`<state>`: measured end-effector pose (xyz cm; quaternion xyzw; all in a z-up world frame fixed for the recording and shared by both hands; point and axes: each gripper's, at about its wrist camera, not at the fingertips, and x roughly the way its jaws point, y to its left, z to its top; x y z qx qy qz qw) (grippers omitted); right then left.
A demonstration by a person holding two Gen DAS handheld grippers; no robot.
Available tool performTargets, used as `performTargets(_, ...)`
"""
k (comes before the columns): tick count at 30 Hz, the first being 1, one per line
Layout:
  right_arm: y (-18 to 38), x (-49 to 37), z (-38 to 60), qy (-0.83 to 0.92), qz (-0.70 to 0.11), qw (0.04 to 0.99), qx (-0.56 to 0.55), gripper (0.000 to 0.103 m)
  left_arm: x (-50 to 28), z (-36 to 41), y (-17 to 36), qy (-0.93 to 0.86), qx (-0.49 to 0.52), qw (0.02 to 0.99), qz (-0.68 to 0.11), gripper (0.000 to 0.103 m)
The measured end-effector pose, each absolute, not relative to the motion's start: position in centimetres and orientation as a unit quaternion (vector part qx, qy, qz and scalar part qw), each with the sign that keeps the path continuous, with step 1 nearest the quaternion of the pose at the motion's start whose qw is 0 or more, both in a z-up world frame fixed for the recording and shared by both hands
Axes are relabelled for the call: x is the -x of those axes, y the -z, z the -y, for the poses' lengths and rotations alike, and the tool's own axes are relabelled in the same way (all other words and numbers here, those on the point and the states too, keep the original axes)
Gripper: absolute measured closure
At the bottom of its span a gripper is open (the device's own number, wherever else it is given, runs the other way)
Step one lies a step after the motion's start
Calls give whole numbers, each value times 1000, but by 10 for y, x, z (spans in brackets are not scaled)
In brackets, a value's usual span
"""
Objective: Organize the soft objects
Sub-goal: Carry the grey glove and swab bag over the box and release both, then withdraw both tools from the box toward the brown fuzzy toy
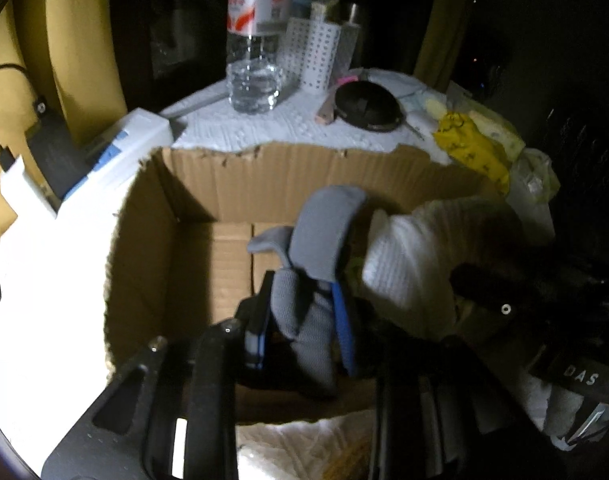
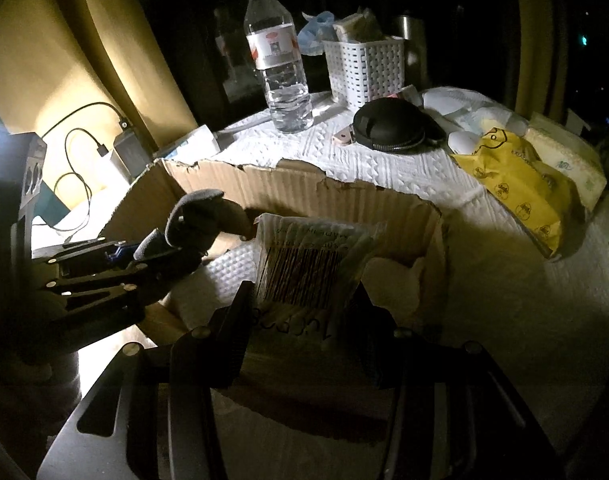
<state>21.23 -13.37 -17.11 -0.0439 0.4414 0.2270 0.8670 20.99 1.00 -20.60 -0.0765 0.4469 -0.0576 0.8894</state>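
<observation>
An open cardboard box (image 1: 232,184) stands on the table; it also shows in the right wrist view (image 2: 264,188). My left gripper (image 1: 304,320) is shut on a grey sock (image 1: 324,236) and holds it over the box. The sock also shows in the right wrist view (image 2: 200,216), with the left gripper (image 2: 144,260) at the left. My right gripper (image 2: 300,312) is shut on a clear plastic packet with a barcode (image 2: 304,264), held over the box. A white knitted cloth (image 1: 416,260) lies in the box's right side, also seen in the right wrist view (image 2: 224,276).
Behind the box on the white tablecloth (image 2: 384,172) stand a water bottle (image 2: 280,64), a white basket (image 2: 364,68), a black round case (image 2: 392,124) and a yellow packet (image 2: 512,176). A charger with cables (image 2: 116,152) lies left.
</observation>
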Motion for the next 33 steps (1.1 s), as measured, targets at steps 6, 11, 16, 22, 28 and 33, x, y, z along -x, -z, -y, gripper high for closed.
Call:
performTargets(6,170,-211,136,-226,-438,869,41,50,-207,-5,204,56,70,888,-450,70)
performTargets(11,164,-208,137,-223,-433,872,42,46,-202,-6,199,54,75,890,-447,68)
performTargets(16,158,-202,138,-221,-428,875,43,46,-194,-7,190,54,82,894,-437,48)
performTargets(22,149,-194,138,-217,-422,879,45,46,-185,-8,181,53,79,899,-427,47)
performTargets(28,139,-183,137,-215,-414,883,48,46,-171,-10,167,56,80,905,-413,38)
performTargets(33,132,-172,137,-213,-408,886,49,46,-157,-11,156,55,78,911,-401,38)
